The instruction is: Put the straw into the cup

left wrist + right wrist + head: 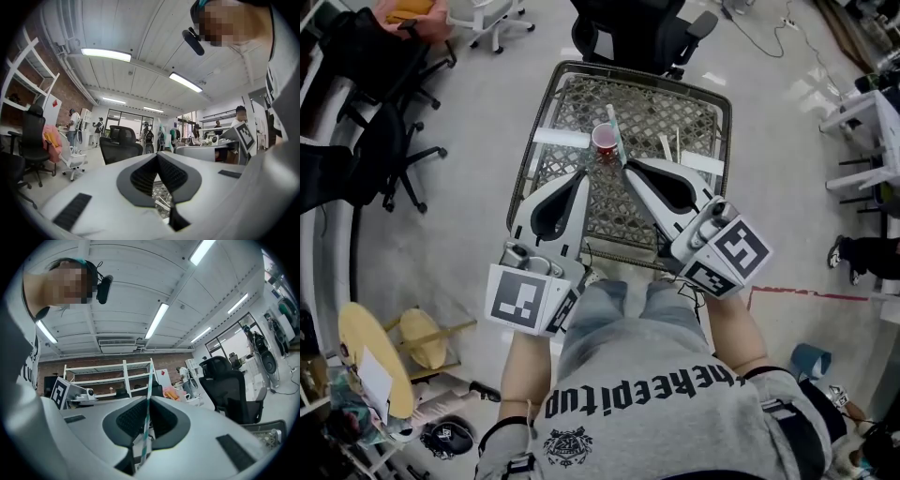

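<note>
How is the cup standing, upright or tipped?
Upright: in the head view the red cup shows its round open mouth, on the mesh table. The right gripper is shut on the straw.

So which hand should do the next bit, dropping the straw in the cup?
Probably the right. The right gripper has the striped straw pinched in its jaws, close beside the red cup. The left gripper is shut on nothing.
</note>
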Demonstrator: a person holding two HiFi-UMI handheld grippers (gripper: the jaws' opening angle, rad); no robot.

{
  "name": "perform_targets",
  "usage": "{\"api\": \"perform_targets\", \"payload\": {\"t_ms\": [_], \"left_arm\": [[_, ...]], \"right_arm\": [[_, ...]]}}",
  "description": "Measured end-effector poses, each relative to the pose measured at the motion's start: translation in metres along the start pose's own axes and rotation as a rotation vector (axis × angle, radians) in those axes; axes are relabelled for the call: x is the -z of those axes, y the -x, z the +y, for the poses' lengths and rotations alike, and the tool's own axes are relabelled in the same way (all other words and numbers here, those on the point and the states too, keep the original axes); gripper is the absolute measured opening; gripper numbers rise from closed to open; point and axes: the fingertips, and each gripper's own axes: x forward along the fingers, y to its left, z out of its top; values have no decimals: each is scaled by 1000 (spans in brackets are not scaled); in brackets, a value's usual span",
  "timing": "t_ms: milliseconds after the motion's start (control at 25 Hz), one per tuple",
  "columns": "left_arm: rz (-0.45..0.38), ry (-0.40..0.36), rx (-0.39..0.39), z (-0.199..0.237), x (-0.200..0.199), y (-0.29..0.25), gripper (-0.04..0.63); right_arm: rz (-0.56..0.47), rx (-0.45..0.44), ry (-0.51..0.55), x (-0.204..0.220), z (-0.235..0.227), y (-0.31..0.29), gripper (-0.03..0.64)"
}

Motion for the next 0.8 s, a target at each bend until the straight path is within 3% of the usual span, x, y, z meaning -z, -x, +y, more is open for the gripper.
{"api": "perform_targets", "payload": {"t_ms": [320,800], "left_arm": [[13,10,75,11,3,11,25],[16,44,89,28,14,19,25]], "right_arm": [[-12,83,-5,5,9,-7,35],[1,121,-1,17,12,-18,34]]}}
